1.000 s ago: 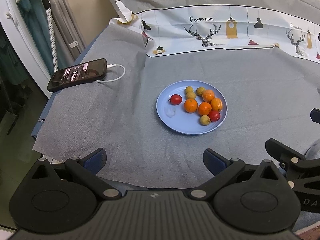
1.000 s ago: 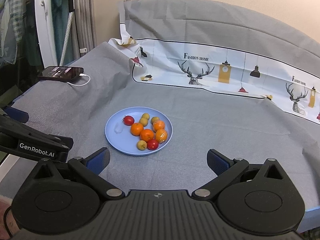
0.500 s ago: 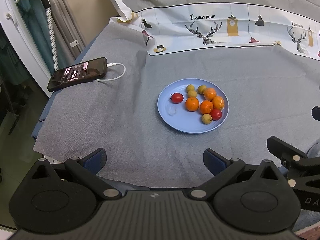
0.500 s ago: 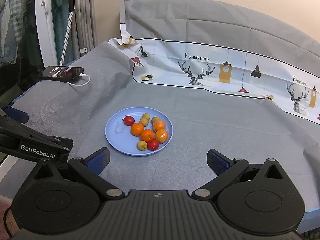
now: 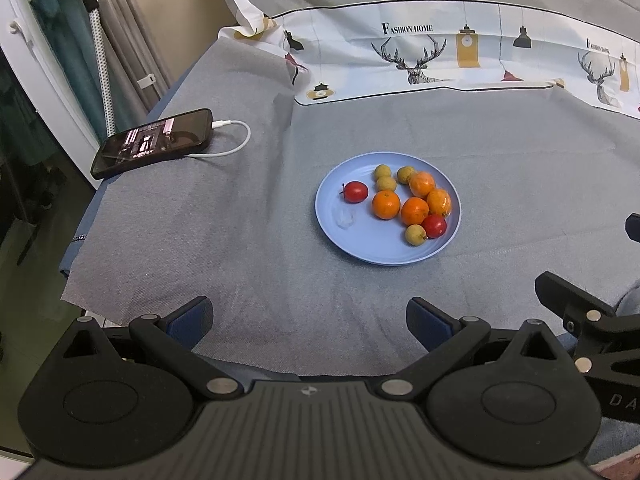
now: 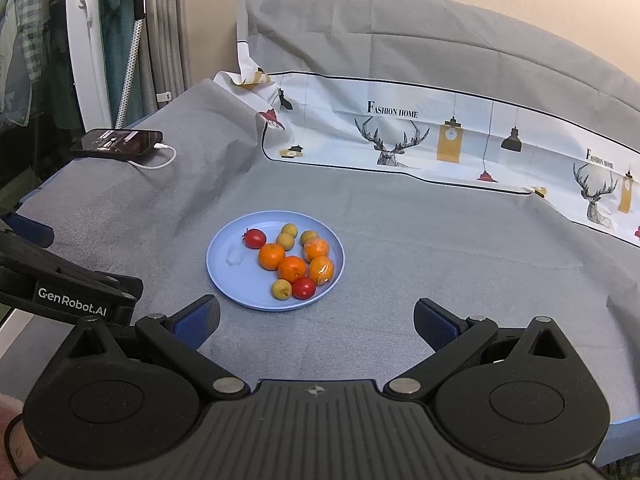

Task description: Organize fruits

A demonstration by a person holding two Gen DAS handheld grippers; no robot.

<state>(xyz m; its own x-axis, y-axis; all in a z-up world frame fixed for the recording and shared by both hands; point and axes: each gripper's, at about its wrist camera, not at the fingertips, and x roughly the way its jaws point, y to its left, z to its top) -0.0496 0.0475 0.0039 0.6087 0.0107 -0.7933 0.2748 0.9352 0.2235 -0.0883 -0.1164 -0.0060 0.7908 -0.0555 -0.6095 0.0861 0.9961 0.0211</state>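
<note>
A light blue plate (image 5: 352, 246) (image 6: 236, 292) sits on the grey cloth. It holds several oranges (image 5: 386, 205) (image 6: 271, 256), two red tomatoes (image 5: 355, 192) (image 6: 254, 238) and several small yellow-green fruits (image 5: 415, 235) (image 6: 281, 289). A small clear scrap (image 5: 345, 219) lies on the plate's left side. My left gripper (image 5: 308, 320) is open and empty, near the front edge, short of the plate. My right gripper (image 6: 316, 320) is open and empty, just in front of the plate.
A black phone (image 5: 154, 143) (image 6: 118, 142) on a white charging cable (image 5: 232, 140) lies at the far left by the table edge. A printed deer-pattern cloth (image 5: 440, 52) (image 6: 440, 132) runs along the back. The left gripper's body (image 6: 60, 284) shows at the left of the right wrist view.
Both grippers have crept slightly forward toward the plate. The fruits and plate have not moved.
</note>
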